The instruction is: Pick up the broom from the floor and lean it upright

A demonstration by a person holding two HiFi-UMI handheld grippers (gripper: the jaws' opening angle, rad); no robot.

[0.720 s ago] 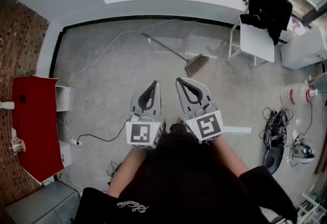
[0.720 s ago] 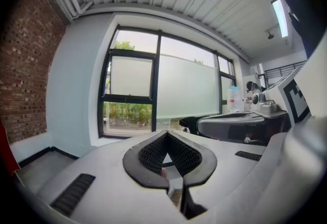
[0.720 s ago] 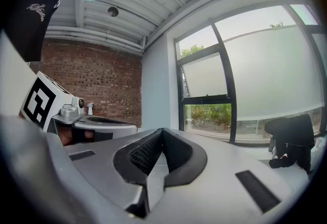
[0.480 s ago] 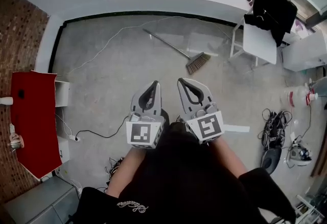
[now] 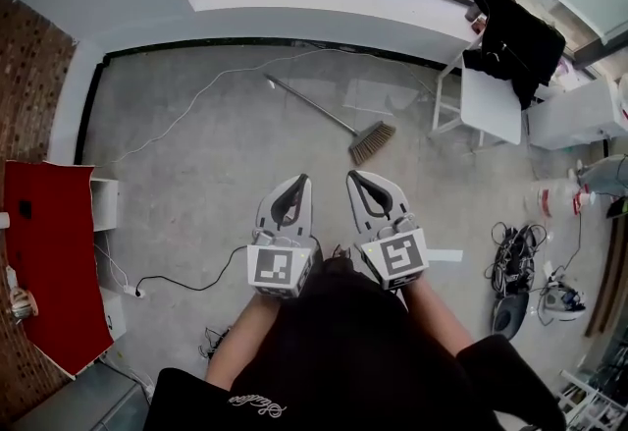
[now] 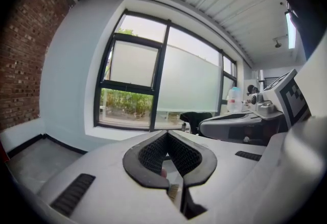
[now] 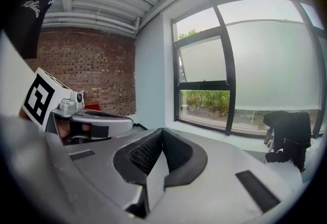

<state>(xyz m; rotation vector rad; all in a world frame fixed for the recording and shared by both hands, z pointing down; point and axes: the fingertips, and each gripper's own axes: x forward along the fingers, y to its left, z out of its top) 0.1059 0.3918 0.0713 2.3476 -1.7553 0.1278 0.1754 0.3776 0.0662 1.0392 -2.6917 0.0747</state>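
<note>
The broom (image 5: 329, 112) lies flat on the grey floor, its thin handle pointing up-left and its brown bristle head (image 5: 373, 140) at the lower right. My left gripper (image 5: 301, 180) and right gripper (image 5: 352, 174) are held side by side in front of the person's body, well short of the broom and above the floor. Both are shut with nothing between their jaws. In the left gripper view the left gripper (image 6: 166, 133) has its tips together, aimed at the window wall. The right gripper (image 7: 162, 130) in its own view is closed the same way.
A white cable (image 5: 196, 105) curves over the floor left of the broom. A white chair draped with a black garment (image 5: 510, 26) stands at the right, beside the broom head. A red table (image 5: 49, 262) is at the left. Cables and bottles (image 5: 525, 257) clutter the right side.
Both grippers stay shut and side by side. The whole view has slid a little, so the grippers and the broom head sit slightly lower in it. The broom has not moved on the floor.
</note>
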